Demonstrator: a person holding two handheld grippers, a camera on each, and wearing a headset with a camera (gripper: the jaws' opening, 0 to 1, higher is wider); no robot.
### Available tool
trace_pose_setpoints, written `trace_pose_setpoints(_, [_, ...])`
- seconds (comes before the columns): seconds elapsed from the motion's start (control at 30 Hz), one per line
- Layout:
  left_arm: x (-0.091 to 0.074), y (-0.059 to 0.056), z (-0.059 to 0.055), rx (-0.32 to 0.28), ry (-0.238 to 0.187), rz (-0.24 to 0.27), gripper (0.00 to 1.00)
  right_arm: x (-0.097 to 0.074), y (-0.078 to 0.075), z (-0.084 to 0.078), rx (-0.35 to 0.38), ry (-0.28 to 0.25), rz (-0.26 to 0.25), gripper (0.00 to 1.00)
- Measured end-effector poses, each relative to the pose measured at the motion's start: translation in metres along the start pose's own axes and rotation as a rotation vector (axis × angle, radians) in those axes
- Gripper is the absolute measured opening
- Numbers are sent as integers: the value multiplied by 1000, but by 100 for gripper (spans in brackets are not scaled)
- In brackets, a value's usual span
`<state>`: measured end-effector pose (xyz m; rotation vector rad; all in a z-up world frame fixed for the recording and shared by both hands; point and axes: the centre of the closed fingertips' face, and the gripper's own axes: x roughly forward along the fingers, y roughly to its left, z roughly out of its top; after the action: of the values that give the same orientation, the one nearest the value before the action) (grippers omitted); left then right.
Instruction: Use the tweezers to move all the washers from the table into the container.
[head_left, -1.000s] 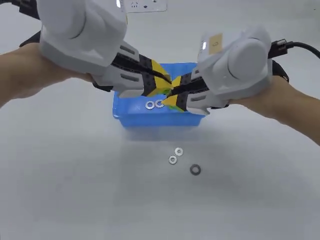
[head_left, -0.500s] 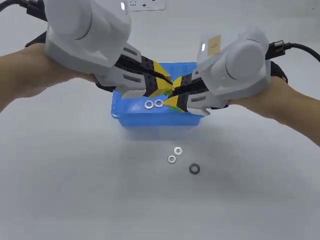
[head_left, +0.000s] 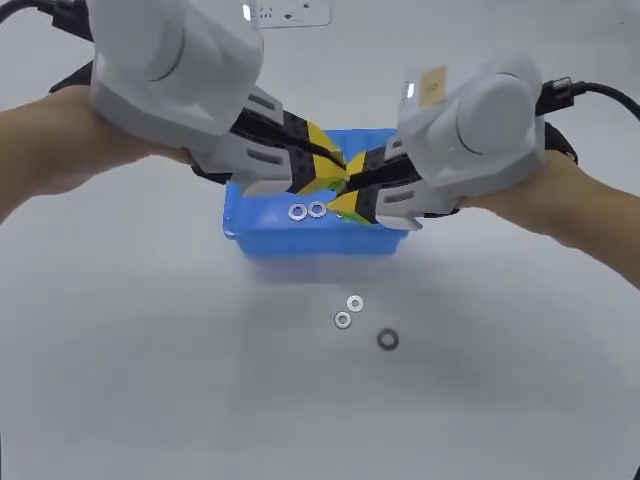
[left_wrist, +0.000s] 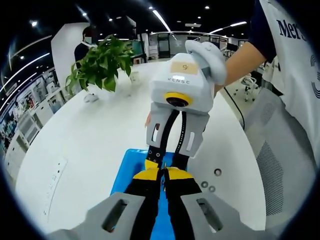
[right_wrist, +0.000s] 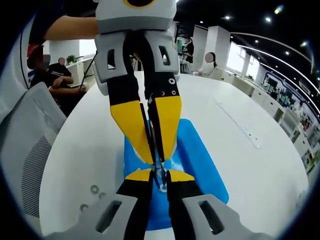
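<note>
I am looking down at a plain white table (head_left: 150, 400). It sits in a big open office with long lights on the ceiling. A green plant (left_wrist: 100, 62) stands far off on the table top, and a grey mesh chair (right_wrist: 27, 145) is beside the table. Some people sit further back.

A blue container (head_left: 300, 242) sits in the middle of the table. Two washers (head_left: 298, 211) lie inside it, side by side. Three more washers (head_left: 343, 320) lie on the bare table just in front of the container. Two of them are close together, and a darker one (head_left: 388, 340) is a bit apart.

Both grippers hang right over the container, tip to tip. The left gripper (left_wrist: 163, 175) has its yellow jaws almost closed, with just a thin slit between them. The thin metal tweezers (right_wrist: 161, 184) are pinched in that slit. The right gripper (right_wrist: 160, 175) points straight at the left one. Its jaws are nearly closed too, and they squeeze the lower end of the same tweezers. The tweezers' tip is above the blue floor of the container. I cannot tell if the tip has a washer in it.
</note>
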<state>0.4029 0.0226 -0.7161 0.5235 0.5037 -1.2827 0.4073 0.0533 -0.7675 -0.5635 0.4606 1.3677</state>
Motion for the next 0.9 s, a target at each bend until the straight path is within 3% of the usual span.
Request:
trace_pose_setpoints(0.2, [-8, -5, 10, 24, -7, 8, 7, -9, 3, 11, -17, -16, -18, 12])
trace_pose_setpoints(0.67, [-28, -31, 36, 55, -43, 33, 7, -38, 26, 33, -71, -34, -43, 12])
trace_pose_setpoints(0.8, [-37, -43, 44, 74, -55, 37, 7, -47, 37, 41, -81, -52, -40, 12])
trace_pose_setpoints(0.9, [-43, -58, 49, 91, -61, 28, 7, -53, 52, 46, -90, -61, -26, 12])
